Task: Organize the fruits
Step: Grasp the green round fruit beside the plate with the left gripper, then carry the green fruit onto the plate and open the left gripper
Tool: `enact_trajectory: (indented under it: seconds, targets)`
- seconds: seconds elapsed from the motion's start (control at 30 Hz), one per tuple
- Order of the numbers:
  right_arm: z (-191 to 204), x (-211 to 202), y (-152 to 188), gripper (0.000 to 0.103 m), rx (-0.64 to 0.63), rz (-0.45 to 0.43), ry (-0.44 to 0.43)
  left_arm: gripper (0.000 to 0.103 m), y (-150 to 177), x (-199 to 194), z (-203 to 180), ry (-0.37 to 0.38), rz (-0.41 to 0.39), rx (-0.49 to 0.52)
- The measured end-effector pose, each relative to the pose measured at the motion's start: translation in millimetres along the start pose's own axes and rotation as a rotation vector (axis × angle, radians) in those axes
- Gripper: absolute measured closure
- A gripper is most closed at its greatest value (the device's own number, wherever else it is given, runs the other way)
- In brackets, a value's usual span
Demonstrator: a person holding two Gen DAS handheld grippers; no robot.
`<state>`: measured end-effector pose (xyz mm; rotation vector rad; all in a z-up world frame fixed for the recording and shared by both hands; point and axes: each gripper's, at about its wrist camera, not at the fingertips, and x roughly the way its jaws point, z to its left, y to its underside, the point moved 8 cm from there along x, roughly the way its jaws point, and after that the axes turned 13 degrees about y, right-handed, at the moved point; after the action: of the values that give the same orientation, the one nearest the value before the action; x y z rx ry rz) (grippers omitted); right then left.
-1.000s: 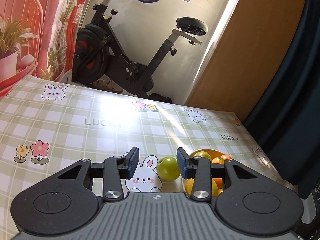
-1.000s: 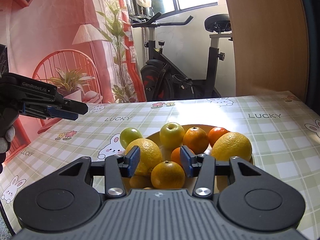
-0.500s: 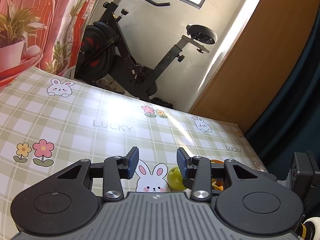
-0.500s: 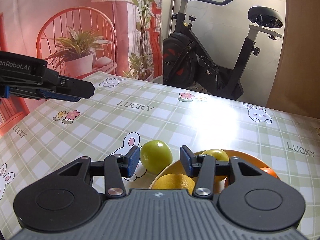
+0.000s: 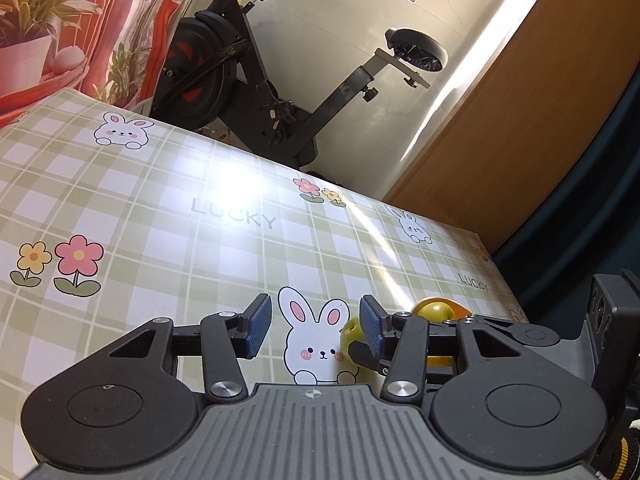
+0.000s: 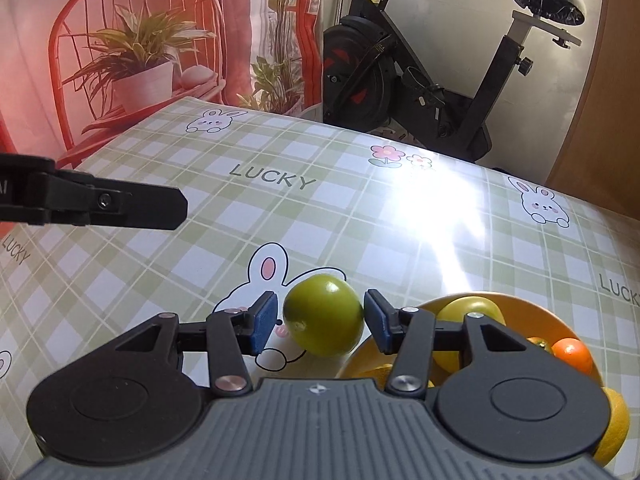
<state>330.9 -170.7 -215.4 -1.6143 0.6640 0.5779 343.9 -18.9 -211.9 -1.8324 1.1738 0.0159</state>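
A green apple lies on the checked tablecloth just left of an orange bowl. My right gripper is open with its blue pads on either side of the apple, close to it. The bowl holds a yellow apple, an orange and other citrus, partly hidden by the gripper body. In the left wrist view my left gripper is open and empty above the cloth; the green apple and the bowl peek out behind its right finger.
The left gripper's finger reaches in from the left of the right wrist view. An exercise bike stands beyond the table's far edge. A wooden panel is at the right. A red printed backdrop hangs at the left.
My right gripper has dropped and moved left from over the bowl until its pads flank the green apple. My left gripper has drawn back, so the fruit shows less.
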Motion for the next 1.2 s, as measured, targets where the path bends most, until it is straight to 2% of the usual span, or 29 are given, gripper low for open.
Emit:
enact_trajectory:
  seconds: [0.1, 0.23, 0.3, 0.4, 0.53, 0.63, 0.9, 1.03, 1.2]
  targets:
    - [8.1, -7.8, 1.8, 0.051, -0.044, -0.019, -0.028, 0.052, 4.4, 4.7, 4.9, 0.009, 0.004, -0.025]
    - [16.9, -2.9, 5.5, 0.046, -0.126, -0.022, 0.024, 0.052, 8.2, 10.2, 2.9, 0.038, 0.013, -0.032]
    - [16.6, 5.4, 8.0, 0.046, -0.127, 0.01, 0.024, 0.052, 10.6, 11.4, 3.2, 0.049, 0.018, -0.036]
    - [20.7, 13.3, 13.2, 0.05, -0.134, 0.037, 0.001, 0.052, 13.8, 11.2, 8.3, 0.061, 0.019, -0.049]
    - [34.9, 12.1, 17.4, 0.056, -0.162, 0.029, -0.027, 0.052, 16.3, 12.2, 17.1, 0.061, 0.024, -0.07]
    - [43.4, 10.5, 16.6, 0.057, -0.181, 0.013, -0.03, 0.052, 18.9, 14.7, 20.2, 0.066, 0.031, -0.076]
    - [54.6, 11.7, 13.4, 0.057, -0.184, -0.001, -0.05, 0.052, 23.1, 25.2, 23.0, 0.084, 0.006, -0.107]
    - [57.8, 11.6, 13.5, 0.058, -0.18, -0.003, -0.055, 0.054, 28.2, 30.0, 16.4, 0.097, 0.031, -0.078]
    - [59.0, 7.6, 14.9, 0.058, -0.151, -0.008, -0.066, 0.054, 33.2, 22.8, 12.6, 0.101, 0.02, -0.064]
